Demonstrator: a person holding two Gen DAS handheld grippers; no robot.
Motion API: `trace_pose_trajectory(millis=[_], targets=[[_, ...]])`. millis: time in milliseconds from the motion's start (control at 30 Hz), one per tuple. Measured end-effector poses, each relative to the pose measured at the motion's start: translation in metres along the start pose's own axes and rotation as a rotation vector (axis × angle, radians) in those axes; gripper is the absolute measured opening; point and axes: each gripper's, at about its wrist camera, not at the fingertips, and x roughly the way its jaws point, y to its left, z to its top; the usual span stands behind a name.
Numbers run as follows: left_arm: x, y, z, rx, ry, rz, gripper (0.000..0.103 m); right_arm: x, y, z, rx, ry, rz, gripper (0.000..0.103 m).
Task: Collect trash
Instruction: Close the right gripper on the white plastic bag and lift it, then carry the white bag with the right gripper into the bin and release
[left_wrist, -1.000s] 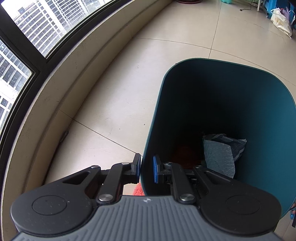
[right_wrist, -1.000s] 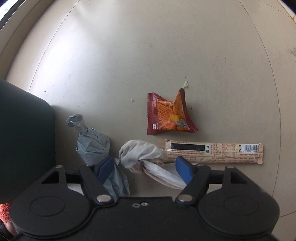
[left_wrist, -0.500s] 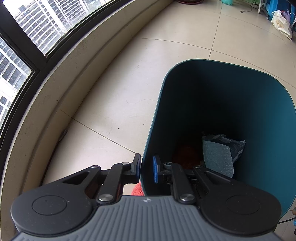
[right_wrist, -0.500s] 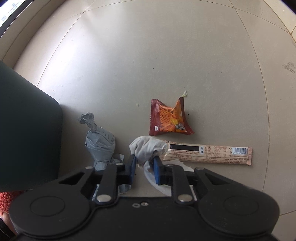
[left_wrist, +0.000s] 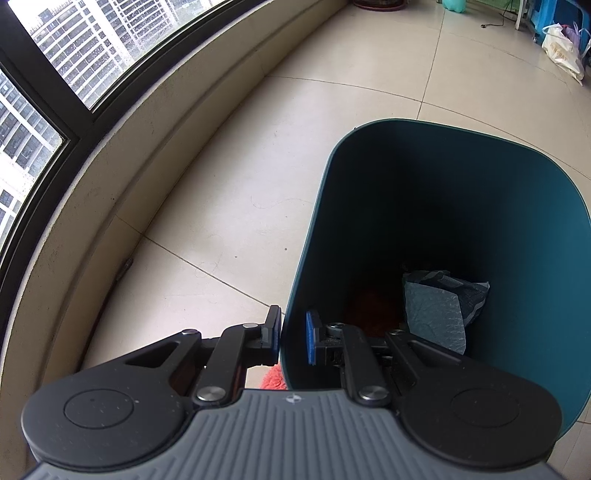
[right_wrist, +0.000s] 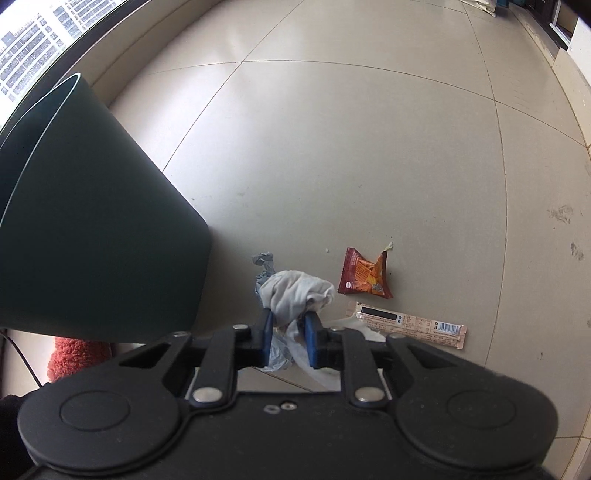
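My left gripper (left_wrist: 292, 336) is shut on the near wall of the dark teal trash bin (left_wrist: 554, 229), one pad outside and one inside. In the bin lie a crumpled grey-blue bag (left_wrist: 439, 306) and something reddish (left_wrist: 373, 306) in the shadow. My right gripper (right_wrist: 289, 332) is shut on a crumpled white cloth (right_wrist: 295, 291), which hangs above the floor. Below it on the tiles lie a grey crumpled bag (right_wrist: 264, 260), a red snack packet (right_wrist: 364, 275) and a long beige wrapper (right_wrist: 410, 323). The bin (right_wrist: 92, 236) stands left of them.
A curved low wall under the window (left_wrist: 122, 155) runs along the left of the tiled floor. A red fluffy thing (right_wrist: 77, 356) lies by the bin's base, with a thin cable (right_wrist: 22, 360) beside it. Bags (left_wrist: 561, 48) stand far off at the back right.
My right gripper closed on the white cloth and rose with it, so the floor and the other litter look farther away. The left gripper and the bin stayed put.
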Motion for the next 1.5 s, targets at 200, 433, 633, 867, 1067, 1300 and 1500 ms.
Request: trace_pose_trajectory(millis=[200, 433, 633, 867, 1067, 1300, 1500], targets=[[0.000, 0.003, 0.000, -0.002, 0.001, -0.010, 0.013, -0.056, 0.049, 0.012, -0.109, -0.052, 0.033, 0.017], [0.000, 0.009, 0.001, -0.016, 0.006, -0.038, 0.013, -0.093, 0.102, 0.024, -0.208, -0.115, 0.073, 0.017], [-0.001, 0.014, 0.001, -0.021, 0.004, -0.059, 0.013, -0.104, 0.141, 0.039, -0.274, -0.147, 0.114, 0.017], [-0.003, 0.018, 0.000, -0.017, -0.003, -0.076, 0.013, -0.094, 0.187, 0.056, -0.335, -0.164, 0.150, 0.017], [-0.003, 0.019, 0.000, -0.016, -0.003, -0.085, 0.013, -0.070, 0.217, 0.073, -0.336, -0.153, 0.188, 0.017], [-0.002, 0.022, 0.000, -0.022, -0.001, -0.099, 0.013, -0.022, 0.234, 0.083, -0.310, -0.101, 0.191, 0.017], [-0.004, 0.023, -0.001, -0.019, -0.010, -0.098, 0.013, 0.018, 0.230, 0.082, -0.288, -0.044, 0.134, 0.017]])
